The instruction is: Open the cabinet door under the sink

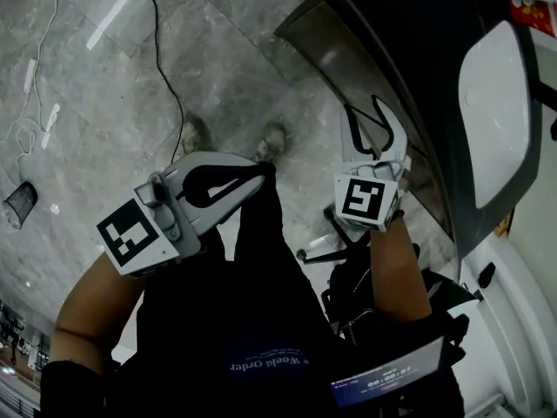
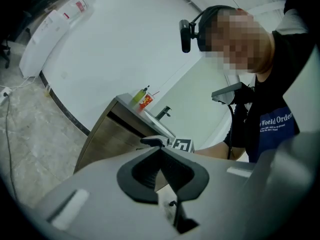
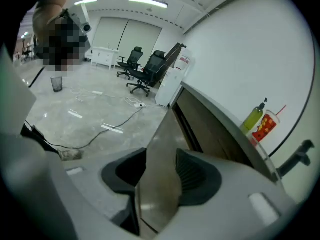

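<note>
1. The cabinet door (image 3: 161,129) is standing swung out below the sink (image 1: 496,111).
2. The right gripper (image 3: 161,160) is straddling the door's edge, jaws partly apart.
3. The left gripper (image 2: 160,154) is hovering away from the sink, jaws together, holding nothing.

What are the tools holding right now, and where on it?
Nothing looks clamped. The cabinet door has its free edge between the open jaws of the right tool, and the pads do not press on it. The left tool is shut and empty.
</note>
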{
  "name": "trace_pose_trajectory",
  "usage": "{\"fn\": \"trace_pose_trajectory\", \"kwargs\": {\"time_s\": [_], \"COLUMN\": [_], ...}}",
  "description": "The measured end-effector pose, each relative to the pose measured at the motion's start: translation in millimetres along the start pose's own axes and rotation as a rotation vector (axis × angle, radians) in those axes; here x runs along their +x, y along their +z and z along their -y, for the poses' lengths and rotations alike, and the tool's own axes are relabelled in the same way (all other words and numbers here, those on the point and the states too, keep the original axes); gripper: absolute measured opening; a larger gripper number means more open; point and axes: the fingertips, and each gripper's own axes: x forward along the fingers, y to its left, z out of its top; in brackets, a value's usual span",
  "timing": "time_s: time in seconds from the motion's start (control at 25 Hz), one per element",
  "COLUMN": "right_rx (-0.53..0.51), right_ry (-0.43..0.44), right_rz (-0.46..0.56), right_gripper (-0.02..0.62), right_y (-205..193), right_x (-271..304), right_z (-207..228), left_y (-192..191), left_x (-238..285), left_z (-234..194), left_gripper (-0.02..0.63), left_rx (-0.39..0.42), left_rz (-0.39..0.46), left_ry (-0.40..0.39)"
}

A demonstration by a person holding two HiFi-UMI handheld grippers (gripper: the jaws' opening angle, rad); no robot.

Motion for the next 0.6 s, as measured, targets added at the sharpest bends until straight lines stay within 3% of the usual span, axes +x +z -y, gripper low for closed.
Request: {"fn": "trace_pose_trajectory", "kwargs": {"time_s": [0.24,0.6], "right_rx": [-0.155,-0.384], "right_ry": [-0.220,-0.446], "right_rz": [-0.076,-0.185], "right_gripper": [0.251,0.343], "right_y": [-9.4,-28.9], "right_x": [16.3,40.3], "right_z": [24.4,30.2], "left_y": [-18.7,-47.1], "left_x": [-14.6,-21.4], "left_z": [-27.7,-40.5], "left_gripper": [0.000,0.000], "left_rx": [0.036,0.037], "left_rz": [-0.012,-0.025], "left_ry": [0.007,-0.053]}}
